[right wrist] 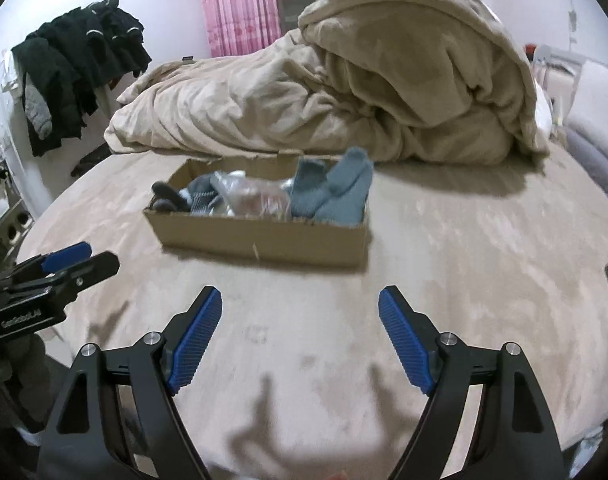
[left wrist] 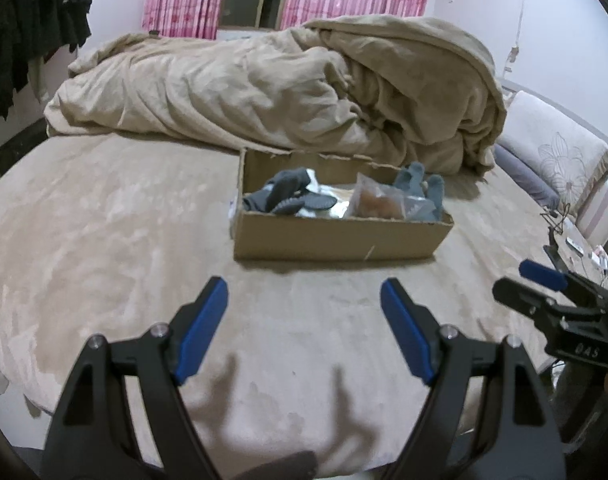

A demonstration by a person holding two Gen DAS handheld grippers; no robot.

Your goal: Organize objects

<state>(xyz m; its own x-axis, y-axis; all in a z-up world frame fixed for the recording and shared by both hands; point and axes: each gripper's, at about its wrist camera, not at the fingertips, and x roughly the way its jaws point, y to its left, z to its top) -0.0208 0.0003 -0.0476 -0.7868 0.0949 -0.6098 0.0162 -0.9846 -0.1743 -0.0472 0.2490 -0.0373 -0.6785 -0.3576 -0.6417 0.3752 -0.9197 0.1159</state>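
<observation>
Shallow brown cardboard box [left wrist: 335, 236] sits on the beige plush bedspread [left wrist: 104, 240], toward the far side of the bed, its back edge just in front of the heaped tan duvet [left wrist: 304, 92]. We note its contents from both wrist views: dark grey socks [left wrist: 288, 196] at the box's left end, a clear plastic bag with something brownish inside [left wrist: 377, 202] near the middle, and blue-grey knitted socks [right wrist: 335, 192] at the right end, standing up above the rim. The middle contents are blurred in the right wrist view; we take the crinkled clear item [right wrist: 260, 198] to be the same bag.

Left gripper [left wrist: 304, 300] hovers over the bedspread near the bed's front edge, blue pads spread wide apart, nothing between them. Right gripper [right wrist: 300, 308] likewise, fingers wide apart, holding nothing, well short of the box. Each gripper shows at the side of the other's view. Both cast shadows on the fabric below.

Background: pink patterned curtains [left wrist: 184, 0] behind the bed; dark clothes [right wrist: 80, 76] hang at the left.
</observation>
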